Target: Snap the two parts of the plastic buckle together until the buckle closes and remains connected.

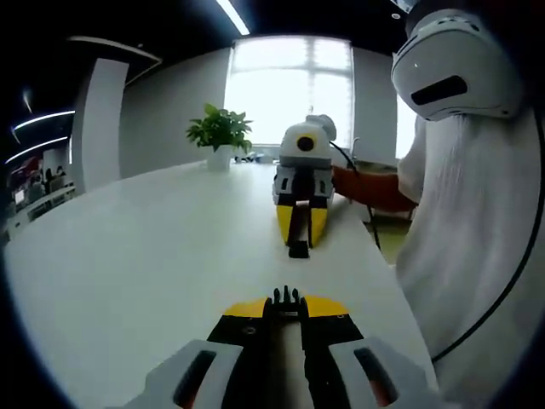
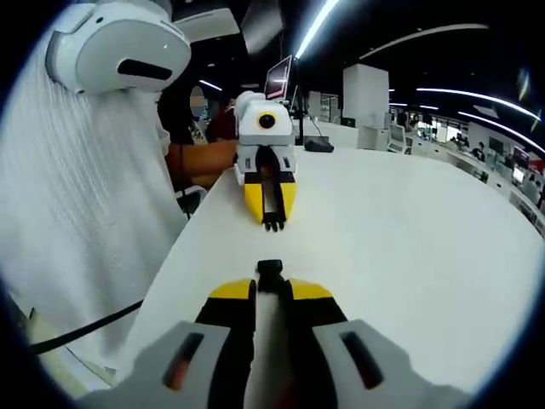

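White bench (image 1: 128,264) is carrying nothing else. Left gripper (image 1: 287,300) is clamping the pronged buckle half (image 1: 287,296); right gripper (image 2: 271,274) is clamping the socket half (image 2: 270,267), facing it, apart. Mating is remaining.

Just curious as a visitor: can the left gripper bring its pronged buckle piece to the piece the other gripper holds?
Probably yes. The left gripper holds the pronged piece facing the socket piece in the right gripper, with bare white table between them.

no legible text, no labels or numbers (distant screens blurred)
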`<move>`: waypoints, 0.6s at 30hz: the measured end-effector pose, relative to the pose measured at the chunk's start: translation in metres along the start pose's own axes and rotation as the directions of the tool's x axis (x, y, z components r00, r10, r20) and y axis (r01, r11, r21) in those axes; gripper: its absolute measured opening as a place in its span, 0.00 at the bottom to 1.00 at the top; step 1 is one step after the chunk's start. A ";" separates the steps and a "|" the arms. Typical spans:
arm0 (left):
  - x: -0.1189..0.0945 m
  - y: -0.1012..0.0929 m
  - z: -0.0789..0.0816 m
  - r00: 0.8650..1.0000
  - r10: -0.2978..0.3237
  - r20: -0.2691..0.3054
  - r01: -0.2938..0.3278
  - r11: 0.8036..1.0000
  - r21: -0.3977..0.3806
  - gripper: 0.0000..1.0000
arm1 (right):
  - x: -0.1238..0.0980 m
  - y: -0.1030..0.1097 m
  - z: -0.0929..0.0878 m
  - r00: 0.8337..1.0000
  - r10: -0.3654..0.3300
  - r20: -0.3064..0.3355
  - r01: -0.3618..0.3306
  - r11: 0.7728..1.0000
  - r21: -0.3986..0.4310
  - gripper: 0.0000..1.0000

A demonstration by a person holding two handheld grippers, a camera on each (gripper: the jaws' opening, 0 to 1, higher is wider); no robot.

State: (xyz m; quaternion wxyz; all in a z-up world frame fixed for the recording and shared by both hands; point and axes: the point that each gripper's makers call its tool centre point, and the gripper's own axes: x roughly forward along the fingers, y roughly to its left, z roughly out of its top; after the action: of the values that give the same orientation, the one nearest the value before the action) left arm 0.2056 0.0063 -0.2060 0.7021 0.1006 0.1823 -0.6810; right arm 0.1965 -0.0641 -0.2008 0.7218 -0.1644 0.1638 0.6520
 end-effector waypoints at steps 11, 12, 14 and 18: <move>-0.001 -0.001 0.000 1.000 -0.005 -0.002 0.005 1.000 -0.001 0.13 | 0.001 0.000 0.000 1.000 -0.004 0.004 0.004 1.000 -0.007 0.13; -0.001 -0.001 0.000 1.000 -0.005 -0.002 0.005 1.000 -0.001 0.13 | 0.001 0.000 0.000 1.000 -0.004 0.005 0.004 1.000 -0.009 0.13; -0.001 -0.002 0.000 1.000 -0.006 -0.001 0.006 1.000 0.000 0.13 | 0.001 0.001 0.000 1.000 -0.002 0.005 0.002 1.000 -0.009 0.13; -0.001 -0.001 0.000 1.000 -0.003 -0.002 0.003 1.000 -0.002 0.13 | 0.001 0.001 0.000 1.000 -0.001 0.007 0.002 1.000 -0.010 0.13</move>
State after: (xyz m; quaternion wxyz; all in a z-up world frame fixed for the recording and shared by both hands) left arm 0.2048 0.0071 -0.2057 0.7011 0.1003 0.1838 -0.6817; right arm 0.1958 -0.0636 -0.2015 0.7221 -0.1658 0.1581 0.6528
